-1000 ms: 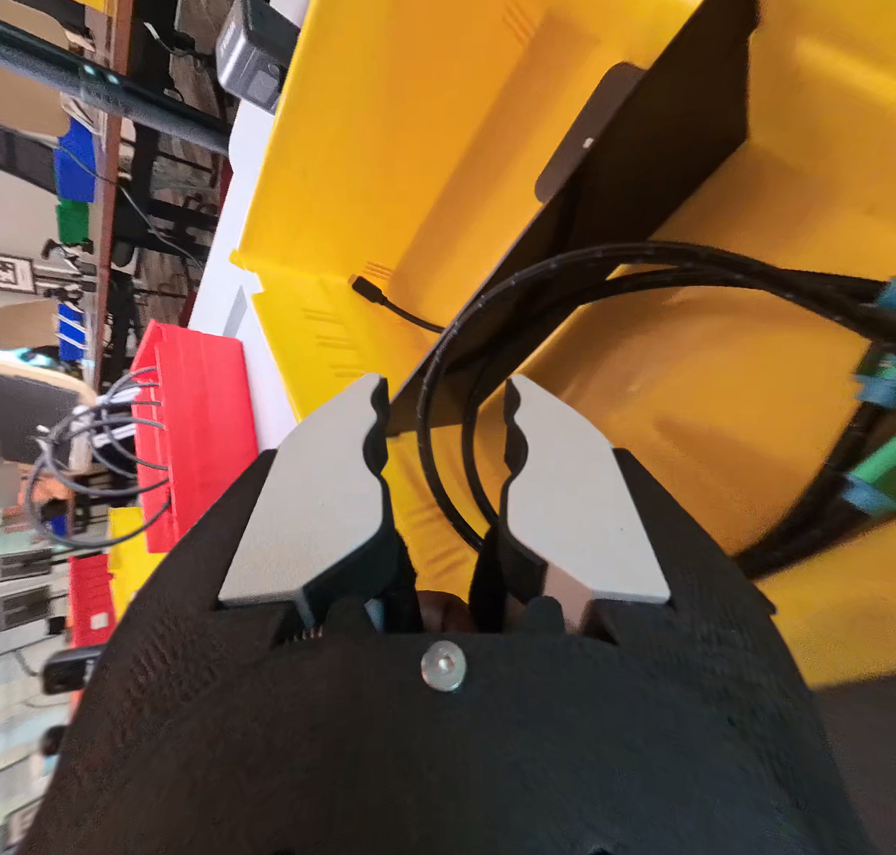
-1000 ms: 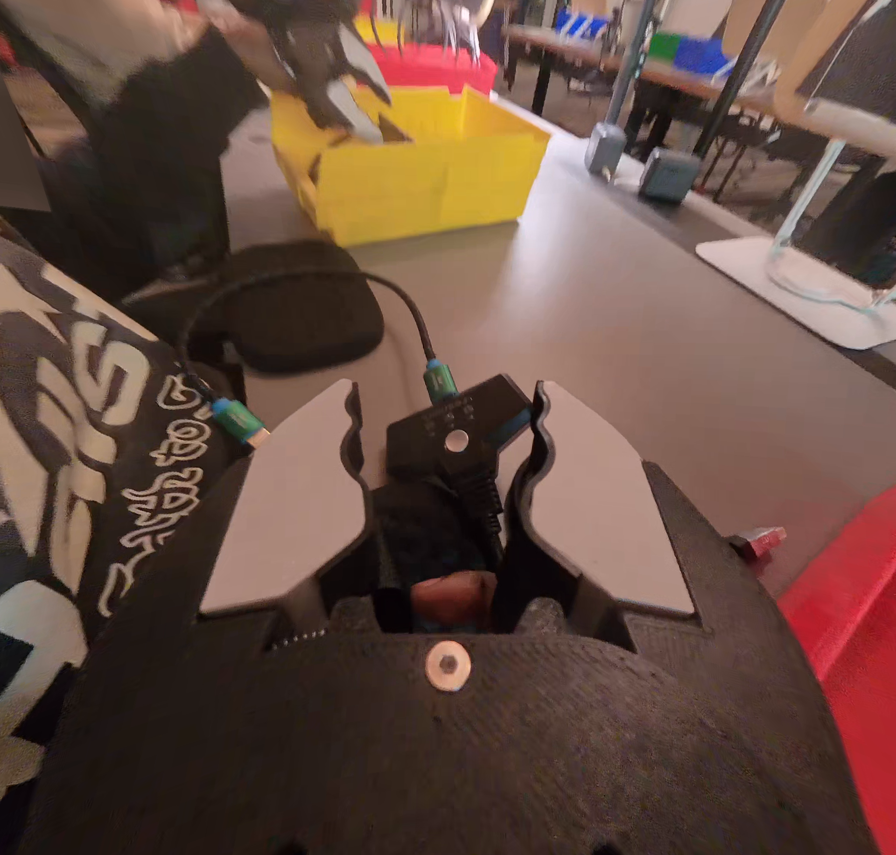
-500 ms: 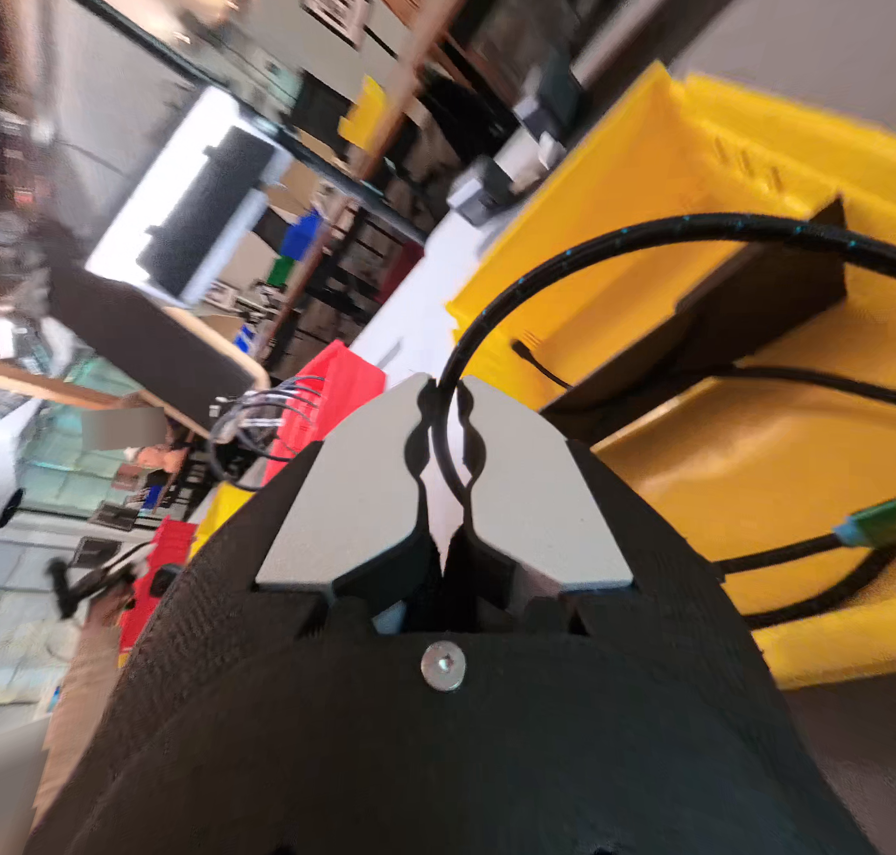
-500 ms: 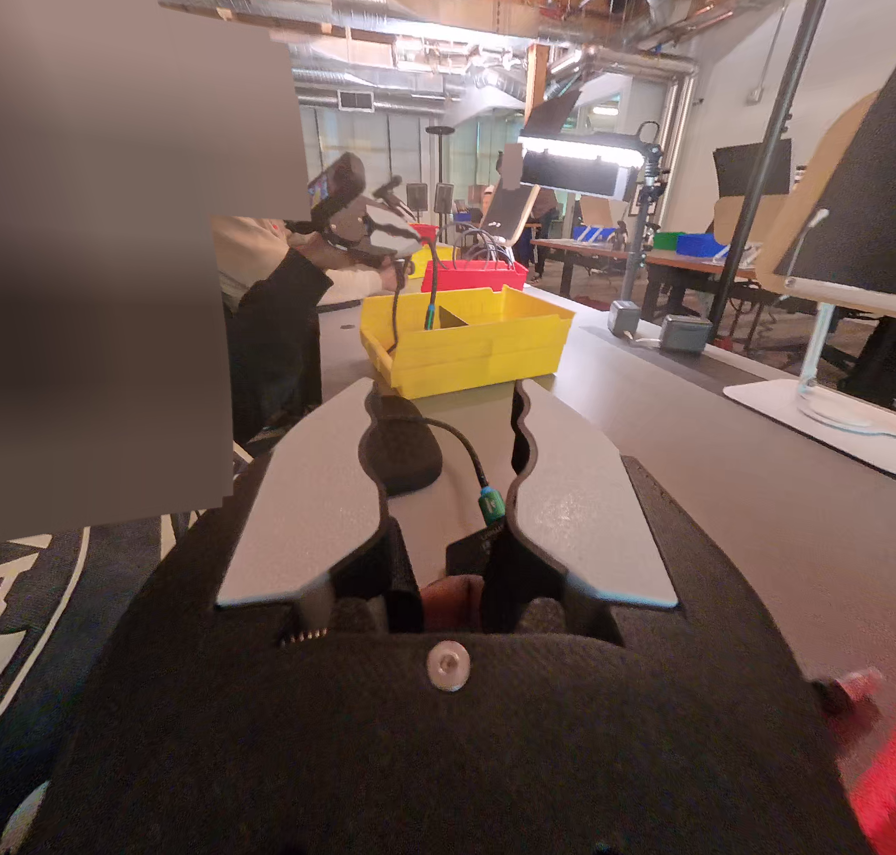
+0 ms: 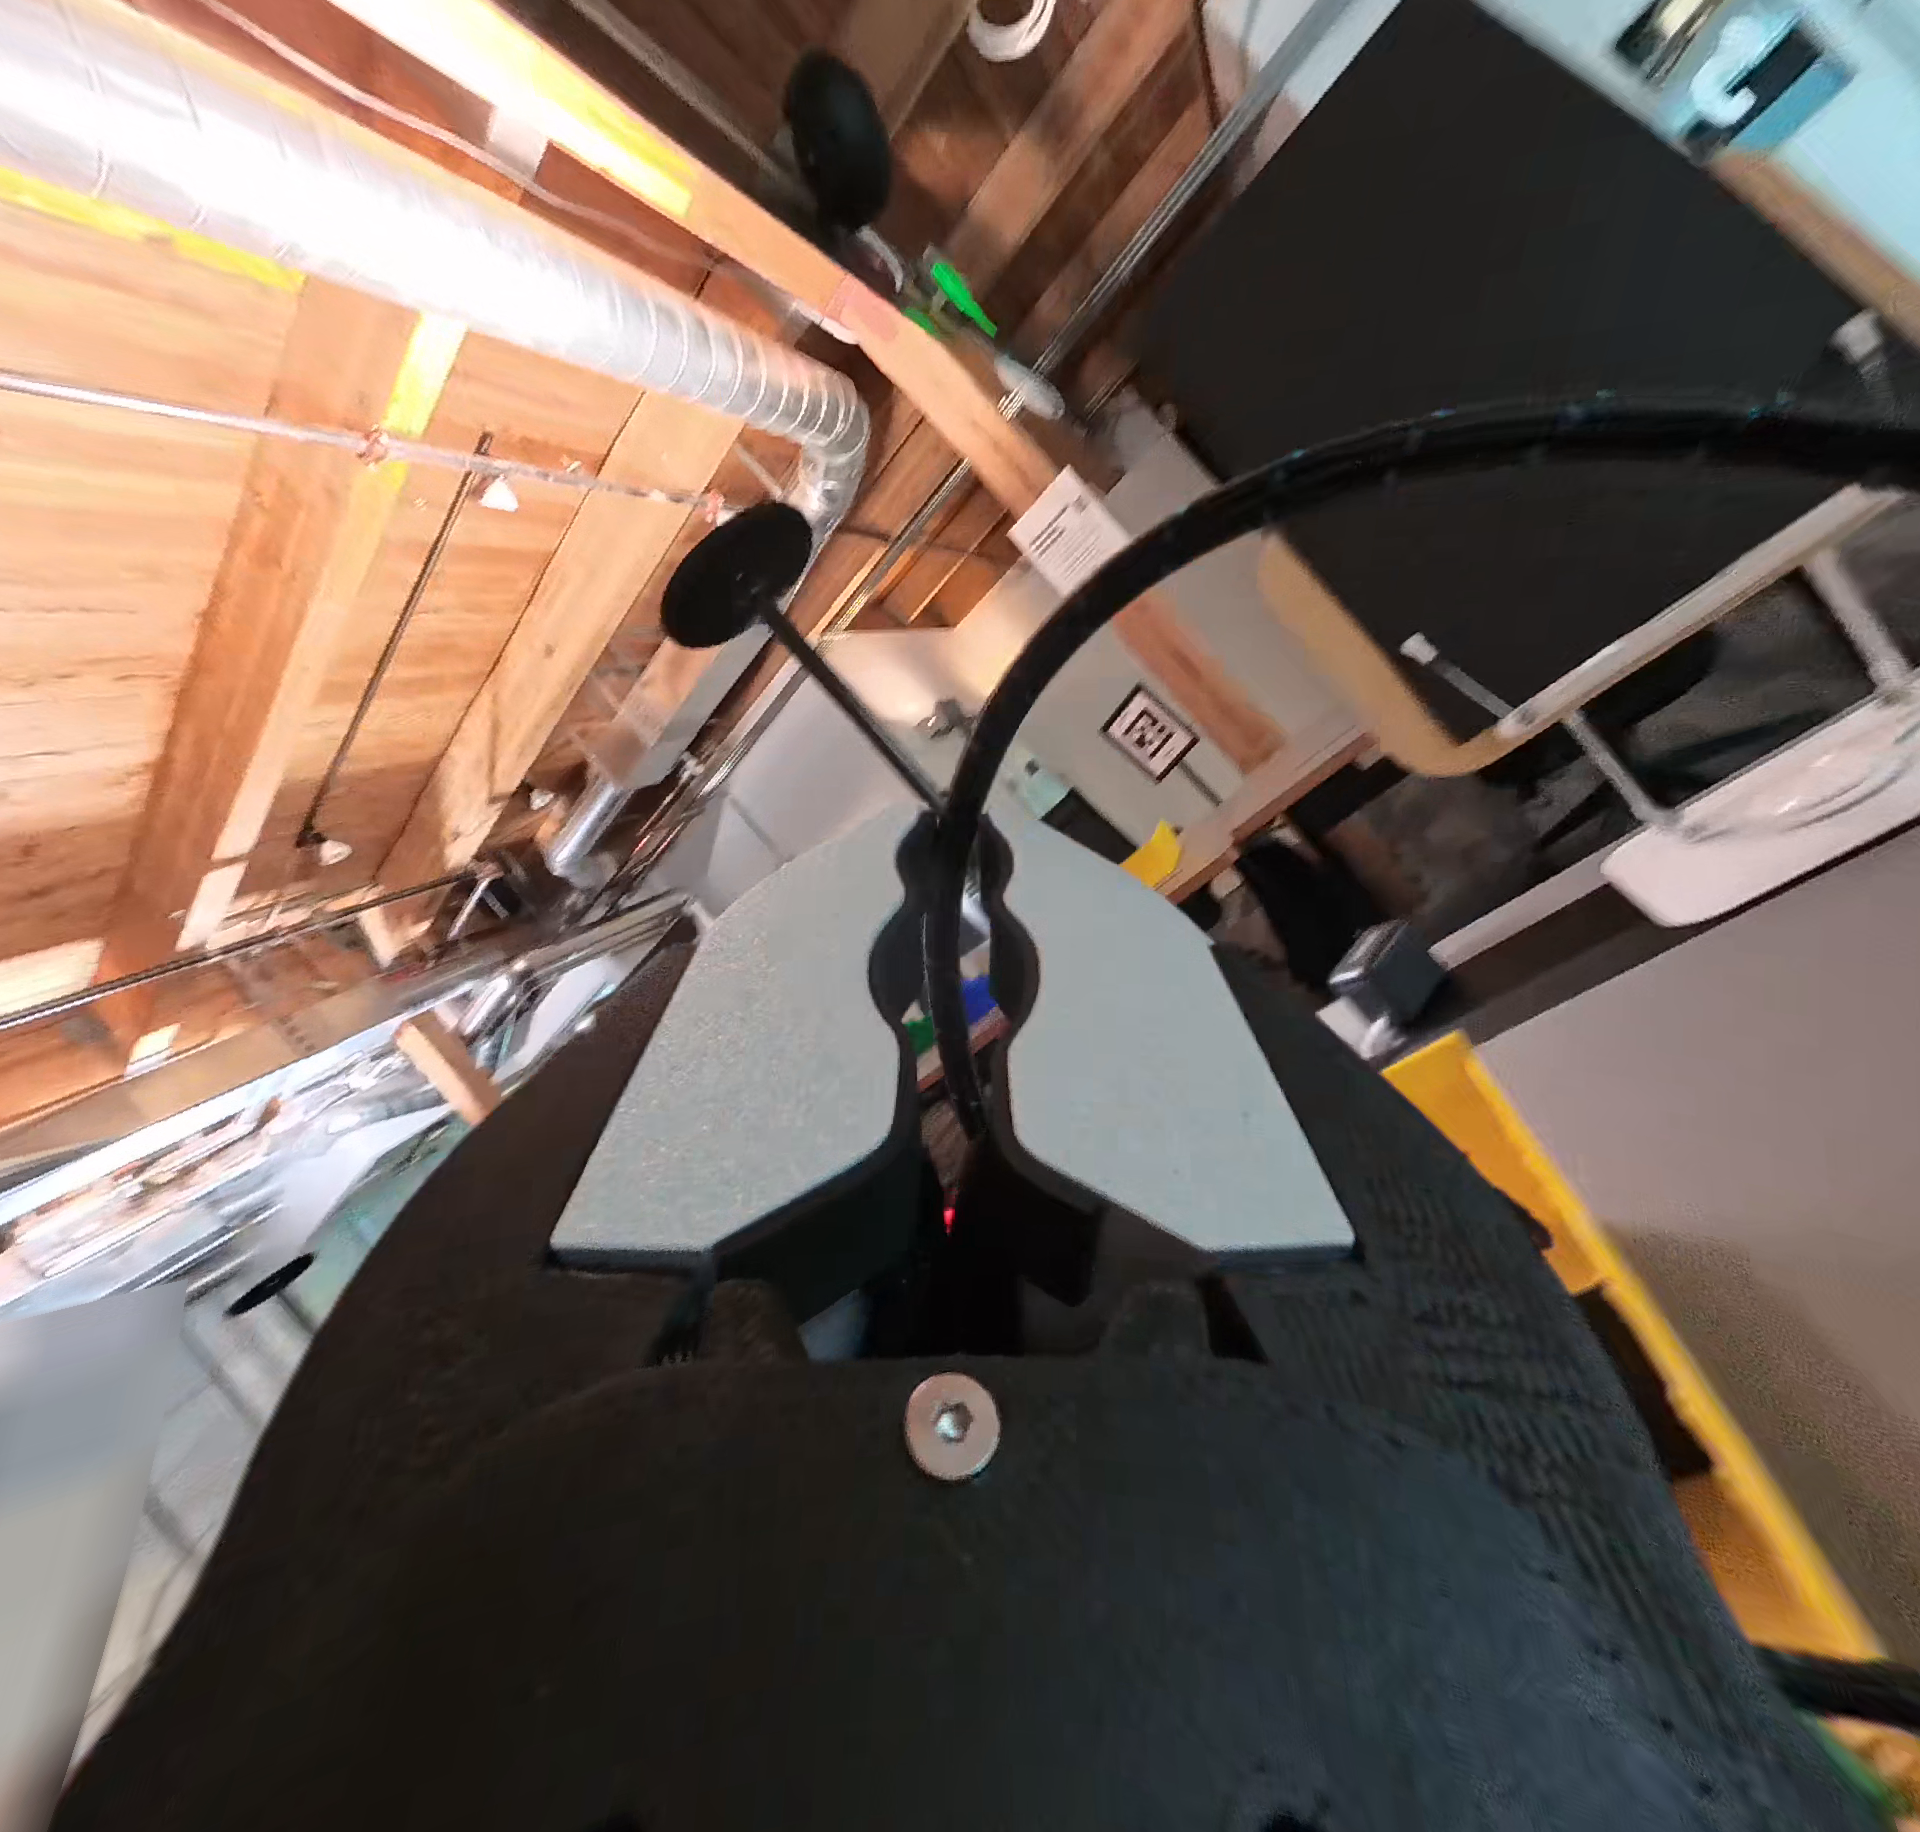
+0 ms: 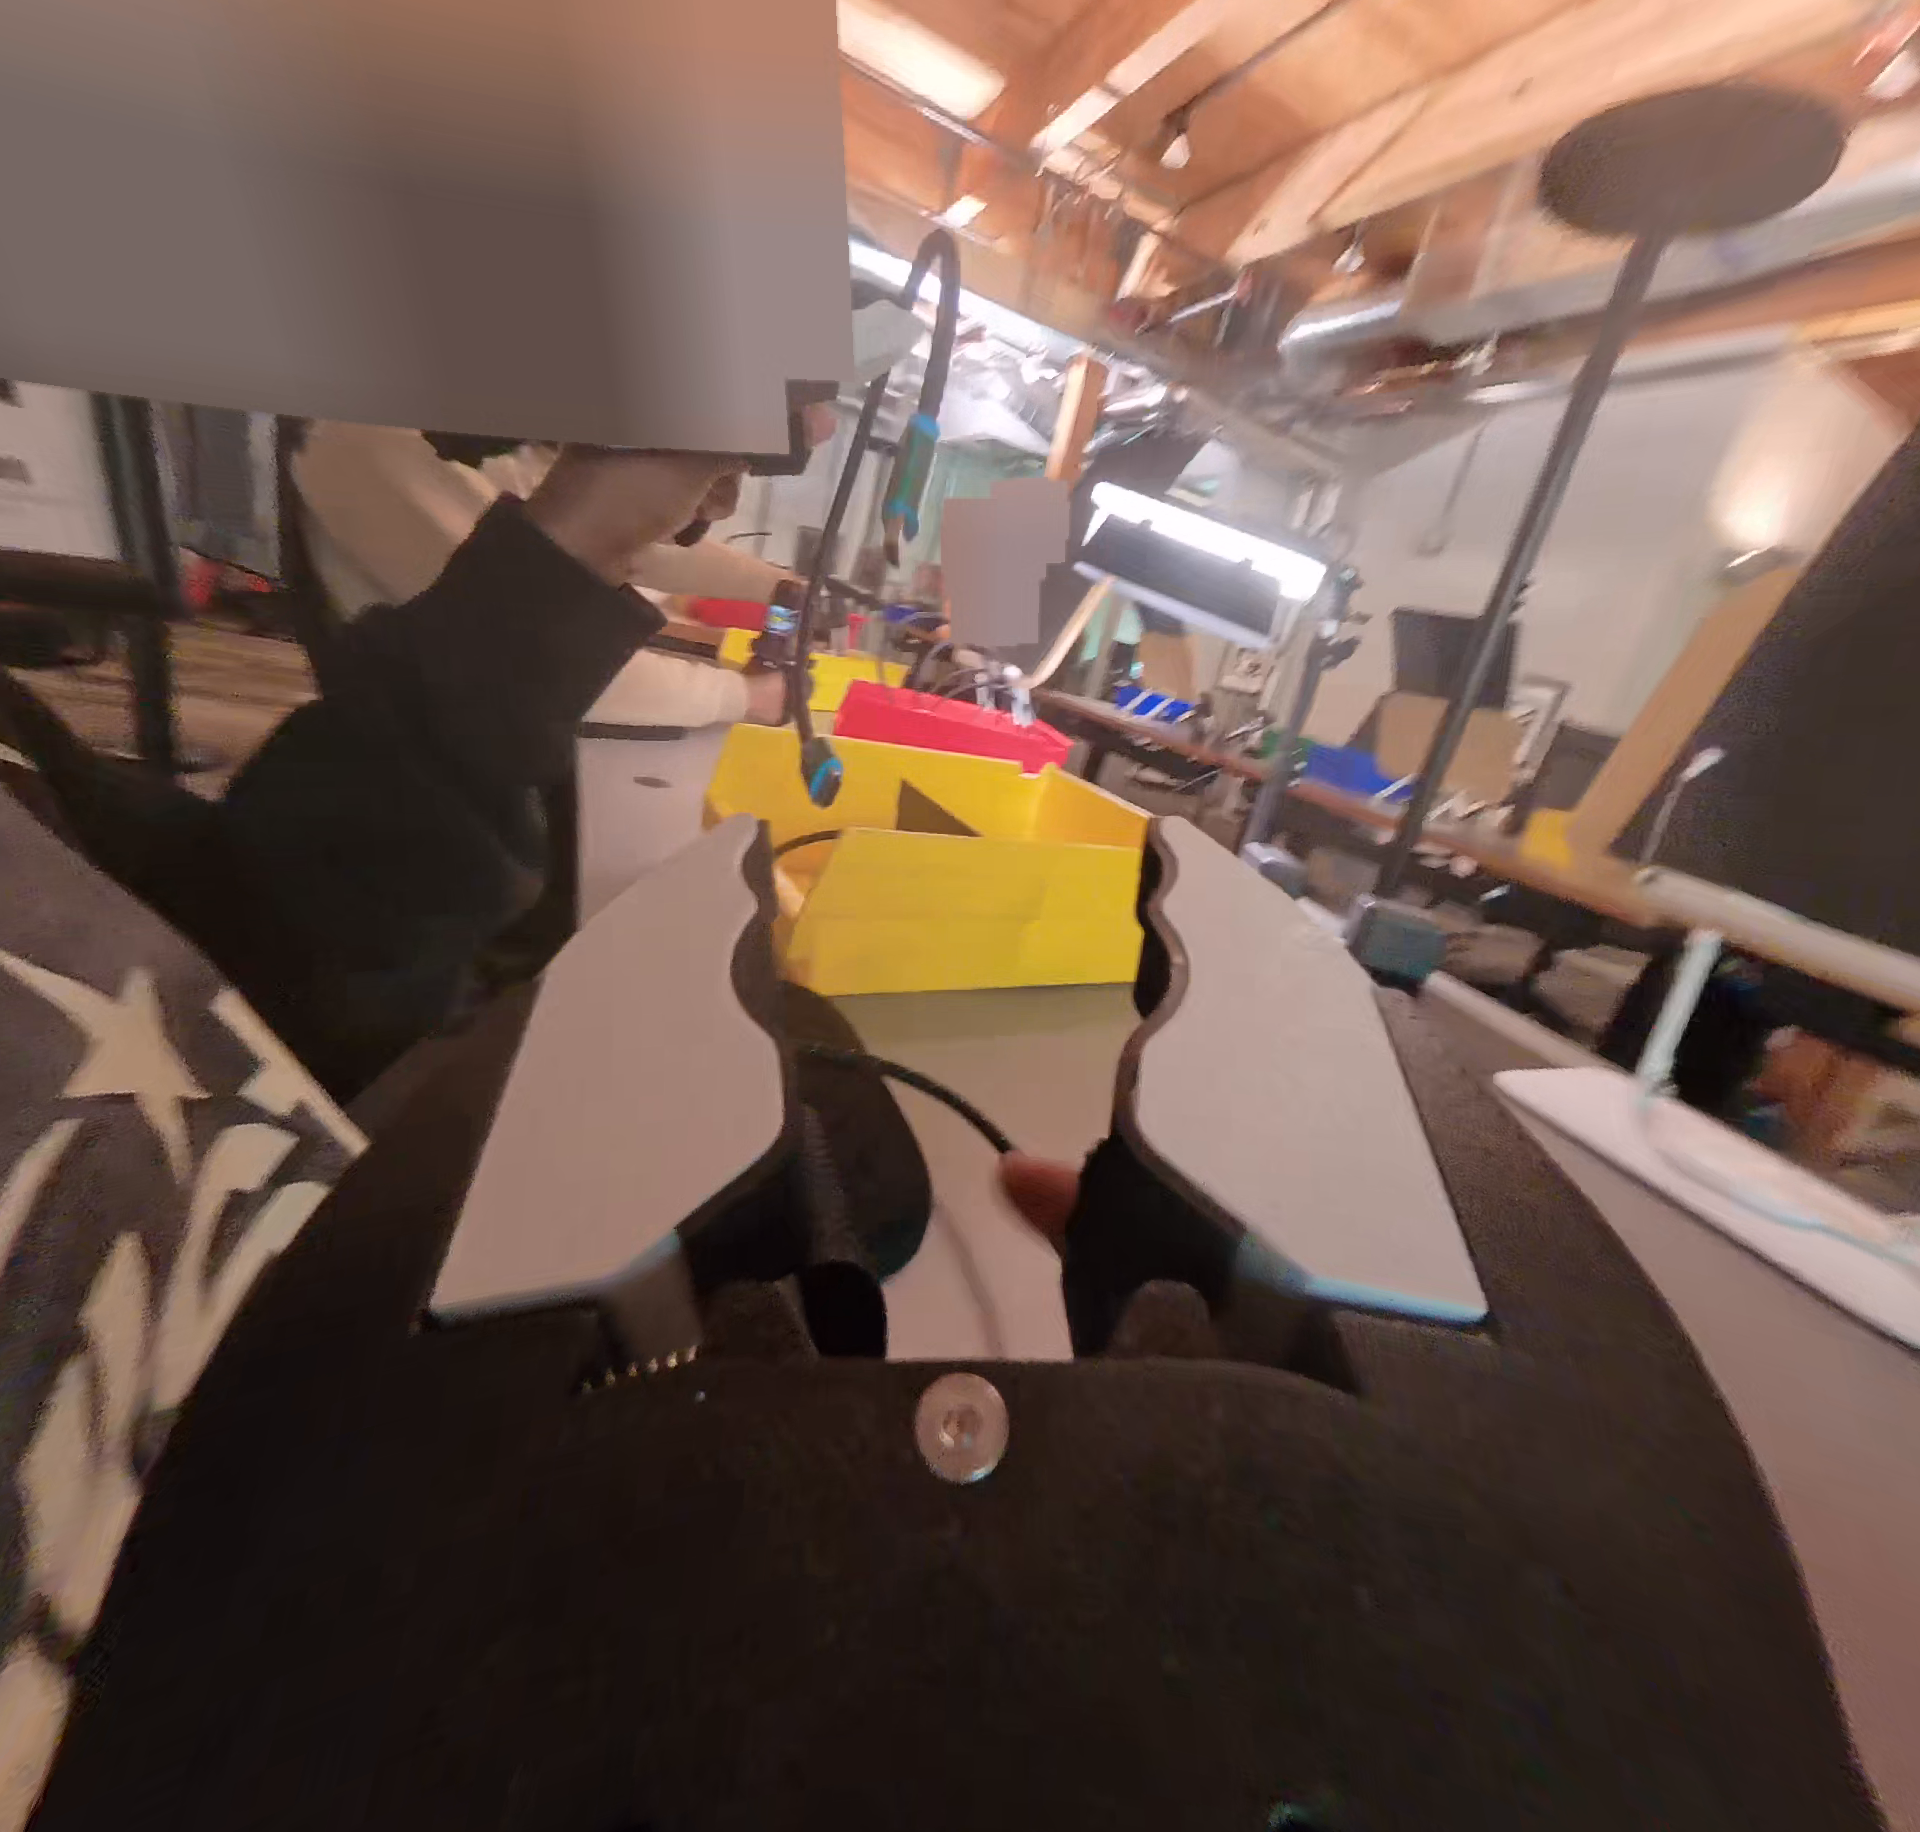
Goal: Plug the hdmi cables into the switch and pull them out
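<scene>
My left gripper (image 5: 951, 847) is shut on a black braided HDMI cable (image 5: 1049, 639), which arcs up and off to the right. The gripper is raised high and tilted toward the ceiling. In the right wrist view this cable (image 6: 940, 328) hangs from the person's raised hand, with a green plug (image 6: 914, 468) and a blue-collared plug (image 6: 823, 774) dangling above the yellow bin (image 6: 966, 909). My right gripper (image 6: 951, 847) is open and empty, low over the grey table. Another black cable (image 6: 935, 1096) lies on the table between its fingers. The switch is not in view.
A red bin (image 6: 935, 728) stands behind the yellow bin, whose rim also shows in the left wrist view (image 5: 1507, 1211). A black pad (image 6: 873, 1159) lies under my right gripper. A white stand base (image 6: 1714, 1211) sits at the right. The person's dark sleeve (image 6: 416, 795) is at the left.
My left gripper closed on the cable and lifted it up out of the yellow bin. My right gripper tilted up and opened wider; the switch dropped out of its view.
</scene>
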### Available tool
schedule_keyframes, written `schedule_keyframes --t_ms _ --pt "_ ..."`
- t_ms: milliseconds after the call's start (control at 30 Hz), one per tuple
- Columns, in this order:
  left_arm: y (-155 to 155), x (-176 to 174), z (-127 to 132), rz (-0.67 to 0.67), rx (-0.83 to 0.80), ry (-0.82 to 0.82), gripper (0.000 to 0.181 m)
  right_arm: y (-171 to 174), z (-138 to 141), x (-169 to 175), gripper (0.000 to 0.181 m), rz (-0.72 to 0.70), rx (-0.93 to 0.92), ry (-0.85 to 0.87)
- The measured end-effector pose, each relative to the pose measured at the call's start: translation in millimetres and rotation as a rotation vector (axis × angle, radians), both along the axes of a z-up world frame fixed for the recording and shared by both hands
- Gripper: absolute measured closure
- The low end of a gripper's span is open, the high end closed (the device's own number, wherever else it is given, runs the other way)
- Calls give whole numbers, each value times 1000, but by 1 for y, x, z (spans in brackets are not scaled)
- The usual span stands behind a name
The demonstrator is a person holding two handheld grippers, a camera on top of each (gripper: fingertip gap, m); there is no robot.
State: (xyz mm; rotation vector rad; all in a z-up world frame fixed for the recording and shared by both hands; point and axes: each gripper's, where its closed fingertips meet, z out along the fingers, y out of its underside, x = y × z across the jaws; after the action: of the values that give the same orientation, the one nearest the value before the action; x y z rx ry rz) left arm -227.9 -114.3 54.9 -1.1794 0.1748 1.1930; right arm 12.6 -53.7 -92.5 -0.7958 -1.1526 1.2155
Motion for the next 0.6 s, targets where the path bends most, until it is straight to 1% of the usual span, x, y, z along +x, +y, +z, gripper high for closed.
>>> schedule_keyframes --t_ms 67,133,200,267,367,433,500,600 --pt "14 23 -4 -51 14 -5 175 -9 -7 -9 94 -62 138 5" --pt "29 45 -11 -123 14 -24 176 -11 -15 -15 89 -146 265 -30" --pt "44 67 -18 -195 -17 -28 175 -15 -13 -14 89 -174 301 5" --pt "53 84 -21 -233 -25 -21 175 -13 -6 -11 94 -204 262 70" --pt "64 110 -26 -305 -30 -13 174 -4 8 1 108 -258 198 195" --pt "72 123 -33 -350 -47 -14 174 -3 14 8 114 -285 224 247" --pt "80 136 -39 -403 -69 -23 174 2 15 11 121 -328 263 248" --pt "84 149 -43 -458 -77 -31 175 10 12 14 133 -337 260 227"
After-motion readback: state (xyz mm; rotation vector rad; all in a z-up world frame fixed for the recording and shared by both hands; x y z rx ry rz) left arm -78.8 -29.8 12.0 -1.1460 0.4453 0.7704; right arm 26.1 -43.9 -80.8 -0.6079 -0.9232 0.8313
